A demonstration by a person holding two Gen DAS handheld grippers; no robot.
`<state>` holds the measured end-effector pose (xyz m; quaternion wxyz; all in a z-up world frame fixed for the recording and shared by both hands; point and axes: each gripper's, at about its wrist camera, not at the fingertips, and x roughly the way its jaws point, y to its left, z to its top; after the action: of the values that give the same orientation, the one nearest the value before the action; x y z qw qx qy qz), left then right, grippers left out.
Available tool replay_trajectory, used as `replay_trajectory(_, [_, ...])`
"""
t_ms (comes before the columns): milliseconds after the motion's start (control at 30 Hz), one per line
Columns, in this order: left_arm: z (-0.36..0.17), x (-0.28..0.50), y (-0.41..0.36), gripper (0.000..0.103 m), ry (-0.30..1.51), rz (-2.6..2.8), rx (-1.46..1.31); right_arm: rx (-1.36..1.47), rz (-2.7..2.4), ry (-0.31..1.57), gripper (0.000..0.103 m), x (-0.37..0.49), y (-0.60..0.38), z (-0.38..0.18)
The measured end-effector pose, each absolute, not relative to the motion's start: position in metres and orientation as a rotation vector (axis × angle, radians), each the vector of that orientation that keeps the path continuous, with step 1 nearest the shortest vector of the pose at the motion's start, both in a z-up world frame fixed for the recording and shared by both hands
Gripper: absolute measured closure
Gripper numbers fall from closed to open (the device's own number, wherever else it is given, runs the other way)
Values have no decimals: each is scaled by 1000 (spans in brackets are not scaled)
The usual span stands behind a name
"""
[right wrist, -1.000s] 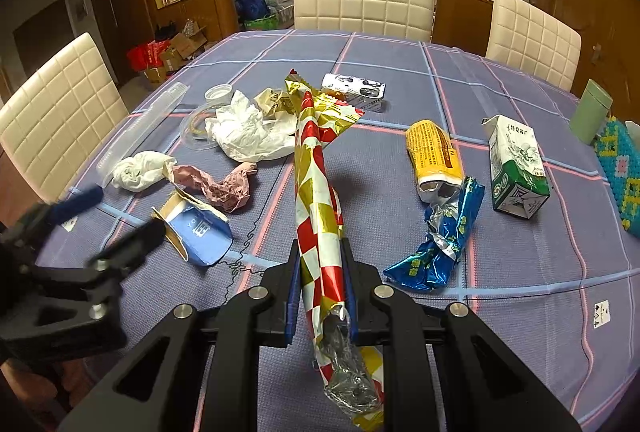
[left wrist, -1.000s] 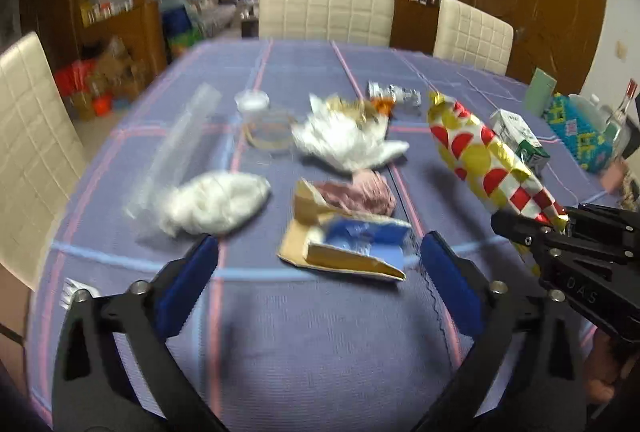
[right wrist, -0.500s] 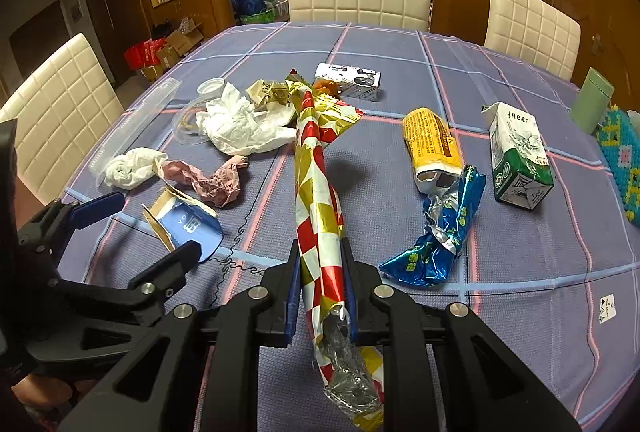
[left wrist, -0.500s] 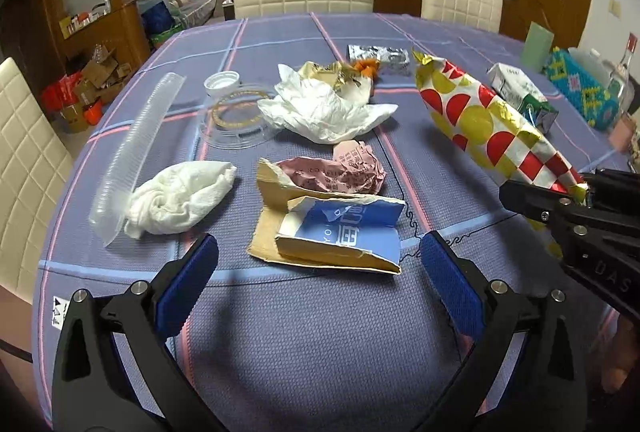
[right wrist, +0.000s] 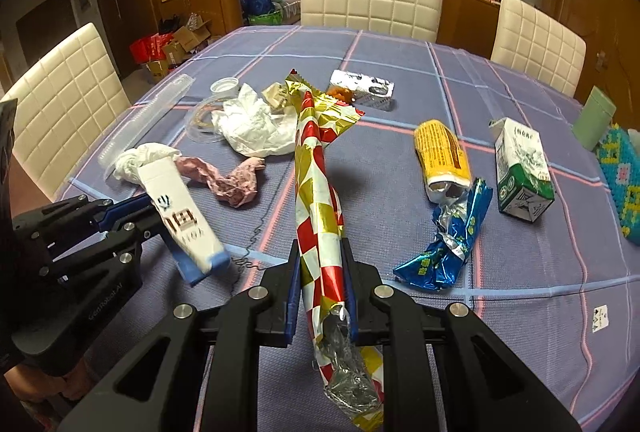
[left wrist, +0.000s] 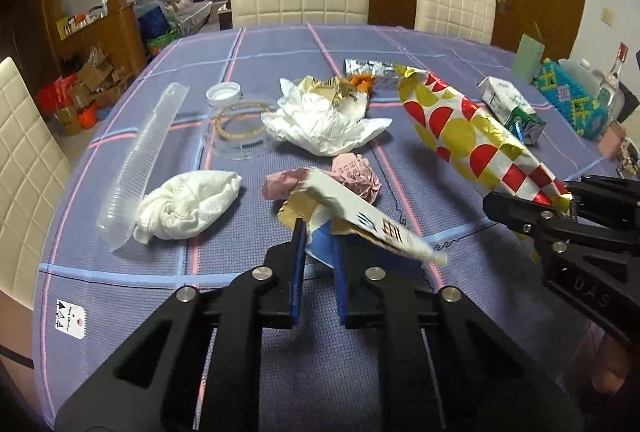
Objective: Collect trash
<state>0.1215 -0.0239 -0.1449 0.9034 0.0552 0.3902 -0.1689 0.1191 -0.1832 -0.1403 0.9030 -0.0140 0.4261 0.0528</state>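
Clamping a flattened blue-and-white carton (left wrist: 360, 222) at lower centre of the left wrist view, the left gripper (left wrist: 318, 252) holds it raised off the tablecloth (left wrist: 280, 47). Lower centre of the right wrist view, the right gripper (right wrist: 322, 272) pinches a red-and-gold wrapper (right wrist: 316, 191).

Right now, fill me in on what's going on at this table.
A person is clearing trash with two handheld grippers. The left gripper is shut on a flattened white-and-blue paper carton, lifted off the purple checked tablecloth. The right gripper is shut on a long red, gold and white foil wrapper, held above the table. A crumpled pink paper, a white tissue wad, a blue foil wrapper and a green-and-white milk carton lie on the cloth.
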Motion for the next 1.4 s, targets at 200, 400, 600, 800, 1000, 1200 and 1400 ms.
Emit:
replay_trajectory(200, [-133,112,-10,99,776,-387,71,-55,109,856,85,112,-173,-129])
replay_trajectory(400, [-122,103,8,102,741,-379,54,-88,123,832,85,104,-156,-117])
replay_trajectory(600, [-110,97,36,102,702,-332,37,-143,160,811,85,104,-126,-106])
replay_trajectory(800, [-100,101,89,102,659,-210,29,-208,261,795,85,120,-74,-98])
replay_trajectory(1000, [-96,117,162,102,639,-35,15,-258,371,787,85,158,-10,-95])
replay_trajectory(1200, [-101,135,227,102,650,92,-22,-317,454,787,85,200,63,-100])
replay_trajectory(1400, [-115,161,275,98,690,149,-84,-371,501,797,85,231,125,-111])
